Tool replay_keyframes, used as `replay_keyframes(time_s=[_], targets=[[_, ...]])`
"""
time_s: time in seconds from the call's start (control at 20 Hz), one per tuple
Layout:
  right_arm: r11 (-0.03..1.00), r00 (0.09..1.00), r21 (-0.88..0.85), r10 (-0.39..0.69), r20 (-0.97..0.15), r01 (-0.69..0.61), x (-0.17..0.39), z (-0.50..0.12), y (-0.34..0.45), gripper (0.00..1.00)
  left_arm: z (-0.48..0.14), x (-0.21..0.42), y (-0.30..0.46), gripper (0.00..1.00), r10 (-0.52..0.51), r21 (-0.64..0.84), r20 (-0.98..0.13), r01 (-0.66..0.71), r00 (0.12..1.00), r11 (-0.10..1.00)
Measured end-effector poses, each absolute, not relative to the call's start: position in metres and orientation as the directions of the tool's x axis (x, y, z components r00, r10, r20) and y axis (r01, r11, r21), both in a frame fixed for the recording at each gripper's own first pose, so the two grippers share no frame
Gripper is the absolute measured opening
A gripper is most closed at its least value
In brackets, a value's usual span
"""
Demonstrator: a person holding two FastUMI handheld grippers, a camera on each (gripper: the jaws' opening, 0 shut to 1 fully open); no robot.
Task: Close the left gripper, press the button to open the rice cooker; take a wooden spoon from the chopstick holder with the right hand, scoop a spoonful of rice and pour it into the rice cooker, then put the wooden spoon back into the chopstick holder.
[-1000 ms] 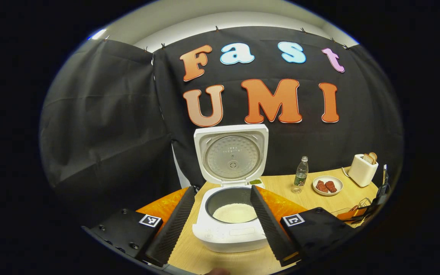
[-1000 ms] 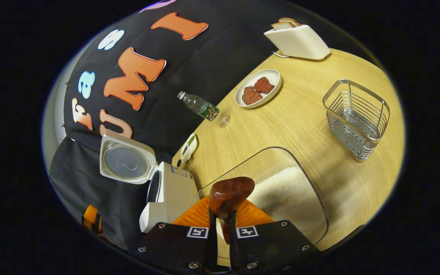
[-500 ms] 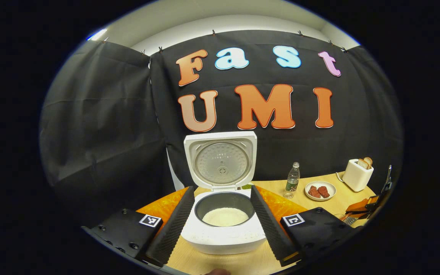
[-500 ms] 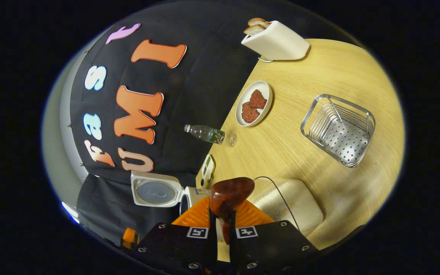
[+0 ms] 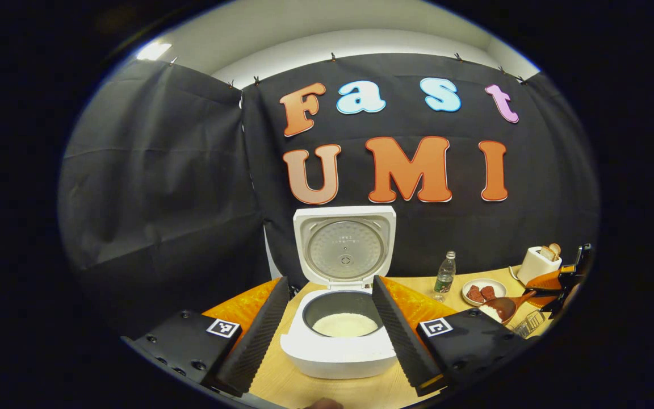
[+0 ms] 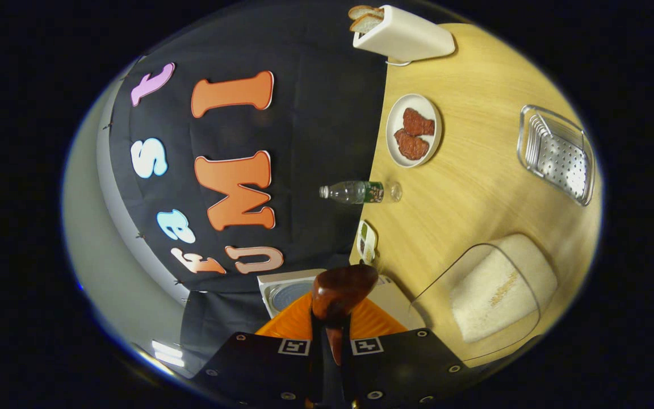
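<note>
The white rice cooker [image 5: 338, 355] stands with its lid [image 5: 344, 250] up and white rice in its pot [image 5: 345, 325]. My left gripper [image 5: 331, 284] is open, and its fingers frame the cooker from the near side without touching it. At the far right of the left gripper view, my right gripper [image 5: 560, 281] carries the wooden spoon [image 5: 502, 308] with rice in its bowl. In the right gripper view, the right gripper [image 6: 331, 335] is shut on the spoon's handle, and the spoon's dark bowl [image 6: 341, 288] hides part of the cooker [image 6: 281, 291]. The metal chopstick holder [image 6: 560, 153] stands at the far right.
A clear container of rice [image 6: 491, 295] sits on the wooden table [image 6: 474, 187] right of the spoon. A plate of meat [image 6: 414, 129], a water bottle [image 6: 358, 192], a toaster [image 6: 401, 35] and a small packet [image 6: 367, 241] line the table's back edge.
My right gripper has risen out of the rice container, rolled and swung toward the cooker; the loaded spoon now shows in the left gripper view. The left gripper drifted slightly and stays open.
</note>
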State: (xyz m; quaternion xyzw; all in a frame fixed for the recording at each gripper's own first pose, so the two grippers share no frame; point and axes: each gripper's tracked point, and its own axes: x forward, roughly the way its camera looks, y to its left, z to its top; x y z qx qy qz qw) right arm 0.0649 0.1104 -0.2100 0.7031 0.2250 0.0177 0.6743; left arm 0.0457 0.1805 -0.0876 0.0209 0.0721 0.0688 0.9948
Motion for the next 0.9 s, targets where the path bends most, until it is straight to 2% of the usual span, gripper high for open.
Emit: replay_keyframes(time_s=[0.05, 0.1, 0.25, 0.3, 0.45, 0.6, 0.65, 0.7, 0.8, 0.9], targets=[[-0.006, 0.894, 0.958, 0.361, -0.265, 0.286, 0.074, -0.204, 0.120, 0.12, -0.086, 0.041, 0.185, 0.99, 0.150, 0.052, -0.131, -0.144, 0.980, 0.988], [-0.014, 0.890, 0.959, 0.378, -0.256, 0.282, 0.084, -0.199, 0.130, 0.12, -0.085, 0.036, 0.192, 0.96, 0.162, 0.051, -0.122, -0.157, 0.979, 0.986], [-0.017, 0.868, 0.963, 0.436, -0.236, 0.270, 0.109, -0.184, 0.163, 0.12, -0.079, 0.025, 0.215, 1.00, 0.209, 0.043, -0.098, -0.205, 0.973, 0.978], [-0.004, 0.860, 0.965, 0.455, -0.233, 0.264, 0.119, -0.180, 0.175, 0.12, -0.080, 0.021, 0.221, 0.96, 0.219, 0.036, -0.097, -0.216, 0.971, 0.976], [0.052, 0.833, 0.971, 0.503, -0.229, 0.235, 0.145, -0.167, 0.207, 0.12, -0.083, 0.008, 0.244, 1.00, 0.270, 0.041, -0.100, -0.267, 0.958, 0.963], [0.075, 0.819, 0.977, 0.535, -0.207, 0.198, 0.173, -0.152, 0.234, 0.12, -0.092, -0.001, 0.258, 0.99, 0.311, 0.030, -0.115, -0.310, 0.943, 0.950], [0.082, 0.817, 0.978, 0.538, -0.206, 0.193, 0.184, -0.149, 0.243, 0.12, -0.094, -0.003, 0.262, 0.96, 0.320, 0.029, -0.119, -0.319, 0.940, 0.947], [0.090, 0.817, 0.978, 0.538, -0.208, 0.189, 0.194, -0.147, 0.252, 0.12, -0.096, -0.007, 0.268, 0.99, 0.338, 0.031, -0.120, -0.337, 0.934, 0.941], [0.114, 0.812, 0.977, 0.542, -0.214, 0.182, 0.210, -0.147, 0.268, 0.12, -0.102, -0.008, 0.284, 0.96, 0.371, 0.027, -0.134, -0.371, 0.919, 0.928], [0.143, 0.805, 0.973, 0.547, -0.231, 0.182, 0.222, -0.150, 0.283, 0.12, -0.109, -0.011, 0.295, 0.99, 0.393, 0.019, -0.151, -0.395, 0.907, 0.919]])
